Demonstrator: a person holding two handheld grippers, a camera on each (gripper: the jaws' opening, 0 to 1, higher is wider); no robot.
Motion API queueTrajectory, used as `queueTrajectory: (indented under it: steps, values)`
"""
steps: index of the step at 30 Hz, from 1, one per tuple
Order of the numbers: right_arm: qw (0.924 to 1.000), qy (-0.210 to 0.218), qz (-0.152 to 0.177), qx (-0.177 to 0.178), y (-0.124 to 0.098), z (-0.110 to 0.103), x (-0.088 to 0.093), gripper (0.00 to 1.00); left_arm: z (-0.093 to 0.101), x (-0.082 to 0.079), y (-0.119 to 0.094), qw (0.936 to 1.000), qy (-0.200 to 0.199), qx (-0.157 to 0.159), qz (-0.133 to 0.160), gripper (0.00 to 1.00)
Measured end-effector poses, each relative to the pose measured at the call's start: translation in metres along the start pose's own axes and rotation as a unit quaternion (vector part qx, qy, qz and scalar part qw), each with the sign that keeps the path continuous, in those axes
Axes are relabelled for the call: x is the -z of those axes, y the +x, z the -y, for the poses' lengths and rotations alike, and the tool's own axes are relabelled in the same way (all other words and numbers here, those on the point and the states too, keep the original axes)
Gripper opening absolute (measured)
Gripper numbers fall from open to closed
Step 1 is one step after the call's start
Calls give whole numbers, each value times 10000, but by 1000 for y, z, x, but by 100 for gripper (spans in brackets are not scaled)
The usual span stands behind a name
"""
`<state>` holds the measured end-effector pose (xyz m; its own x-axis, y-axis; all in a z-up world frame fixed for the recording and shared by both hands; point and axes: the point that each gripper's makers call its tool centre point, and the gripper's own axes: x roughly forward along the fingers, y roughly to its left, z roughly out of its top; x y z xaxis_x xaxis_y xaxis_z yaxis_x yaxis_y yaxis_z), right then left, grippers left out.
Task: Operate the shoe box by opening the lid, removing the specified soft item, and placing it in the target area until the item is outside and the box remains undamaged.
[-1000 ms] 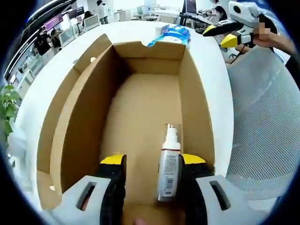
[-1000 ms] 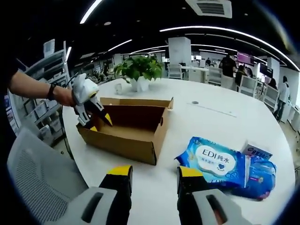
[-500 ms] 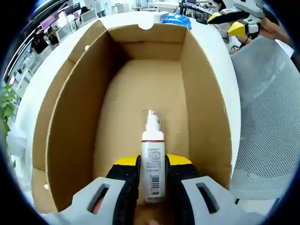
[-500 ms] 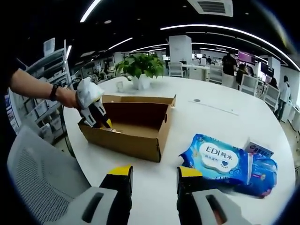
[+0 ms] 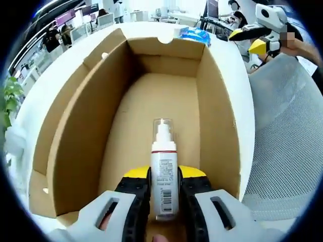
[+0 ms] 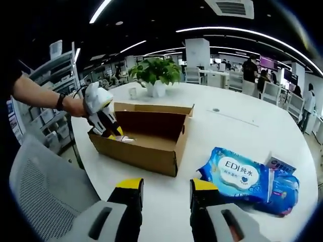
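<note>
- Left gripper (image 5: pixel 164 184) held the spray bottle (image 5: pixel 164 166) inside the open shoe box (image 5: pixel 75 126); removal under way.
- Right gripper (image 6: pixel 166 189) idle, jaws apart, holding nothing.
- Next, apparently: lift clear of the walls.

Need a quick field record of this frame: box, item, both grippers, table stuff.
box: open brown cardboard shoe box on the round white table, lid off
item: white pump spray bottle with clear cap, inside the box
left gripper: jaws closed on the bottle's sides, inside the box
right gripper: open, holding nothing, over the table
table: blue wet-wipes packs beside the box; potted green plant behind it
</note>
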<state>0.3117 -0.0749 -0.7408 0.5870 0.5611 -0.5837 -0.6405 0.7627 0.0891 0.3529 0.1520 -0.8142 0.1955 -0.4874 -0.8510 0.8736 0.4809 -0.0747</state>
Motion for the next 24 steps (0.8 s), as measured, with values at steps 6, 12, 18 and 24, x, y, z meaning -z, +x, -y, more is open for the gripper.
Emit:
queueTrajectory:
  steps: [6,12,18,24]
  values:
    - [9998,-80,102,-177,4,-6,-12,33,0,-25,-21,9991,-21,5,423,19]
    - [9988,-245,177,-379,7,-15,-23,33,9,-42,-29,9980,124,98,604,19]
    - [9974,-385,268,-539,8,-21,-32,33,33,-69,-30,9951,309,311,889,19]
    - [9939,-565,388,-864,4,-35,-36,34,65,-97,-28,9886,766,572,1162,19]
